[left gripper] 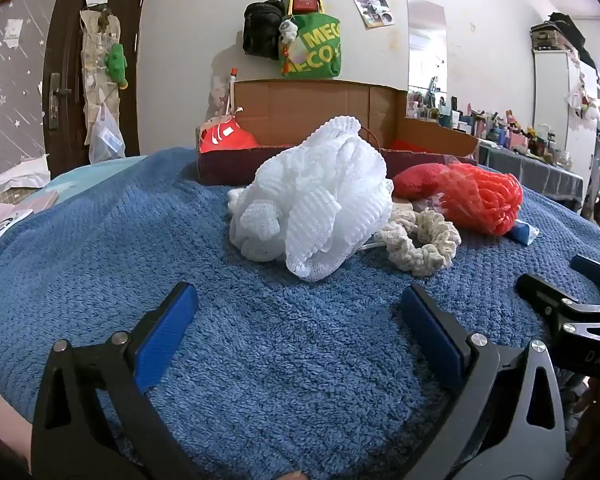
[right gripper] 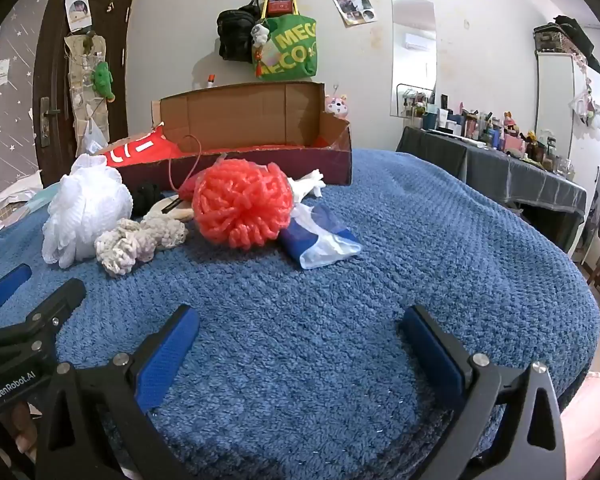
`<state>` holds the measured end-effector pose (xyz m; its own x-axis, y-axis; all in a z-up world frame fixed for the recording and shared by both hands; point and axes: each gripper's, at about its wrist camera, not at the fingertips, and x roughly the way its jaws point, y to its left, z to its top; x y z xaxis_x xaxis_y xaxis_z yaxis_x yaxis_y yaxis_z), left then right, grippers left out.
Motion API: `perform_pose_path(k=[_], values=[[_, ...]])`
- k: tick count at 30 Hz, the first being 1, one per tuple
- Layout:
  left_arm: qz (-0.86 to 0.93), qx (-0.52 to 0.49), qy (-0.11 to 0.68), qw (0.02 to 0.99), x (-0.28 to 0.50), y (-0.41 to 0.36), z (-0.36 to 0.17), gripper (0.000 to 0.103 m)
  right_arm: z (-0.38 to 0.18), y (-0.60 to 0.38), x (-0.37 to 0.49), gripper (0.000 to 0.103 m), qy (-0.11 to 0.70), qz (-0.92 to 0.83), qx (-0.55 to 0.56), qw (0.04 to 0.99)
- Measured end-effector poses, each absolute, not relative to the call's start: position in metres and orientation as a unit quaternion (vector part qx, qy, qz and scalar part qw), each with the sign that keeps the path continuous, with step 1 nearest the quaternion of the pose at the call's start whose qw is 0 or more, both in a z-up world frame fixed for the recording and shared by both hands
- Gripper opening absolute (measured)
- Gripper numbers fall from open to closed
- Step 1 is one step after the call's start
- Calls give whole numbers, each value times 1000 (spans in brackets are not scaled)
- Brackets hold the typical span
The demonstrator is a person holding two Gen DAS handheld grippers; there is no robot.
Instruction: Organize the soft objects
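Now | my left gripper (left gripper: 298, 316) and right gripper (right gripper: 298, 334) fingers spread wide, empty | white mesh puff (left gripper: 312, 196), cream knit scrunchie (left gripper: 420, 240), red mesh puff (right gripper: 240, 204) clustered at 12 o'clock before cardboard box (right gripper: 240, 112) | bare blue blanket (right gripper: 420, 240) toward 3 o'clock edge.

Location: home bedroom. Evidence: dark wooden door (left gripper: 66, 64) with hanging organizer, bags (left gripper: 312, 46) hung on wall, wall mirror (left gripper: 427, 44), side desk (right gripper: 512, 172) crowded with cosmetic bottles, star-pattern wallpaper (left gripper: 8, 92).
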<state>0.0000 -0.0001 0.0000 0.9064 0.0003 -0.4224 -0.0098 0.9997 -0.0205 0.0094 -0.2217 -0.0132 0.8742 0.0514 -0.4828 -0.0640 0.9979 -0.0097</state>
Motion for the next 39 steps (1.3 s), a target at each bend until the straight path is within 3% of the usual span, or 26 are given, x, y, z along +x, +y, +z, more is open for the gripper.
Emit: perform_pose_path(k=[39], values=[[2,-15,219,976,0,0,0,103,-15,-220,11,103,249,29,-15,968]])
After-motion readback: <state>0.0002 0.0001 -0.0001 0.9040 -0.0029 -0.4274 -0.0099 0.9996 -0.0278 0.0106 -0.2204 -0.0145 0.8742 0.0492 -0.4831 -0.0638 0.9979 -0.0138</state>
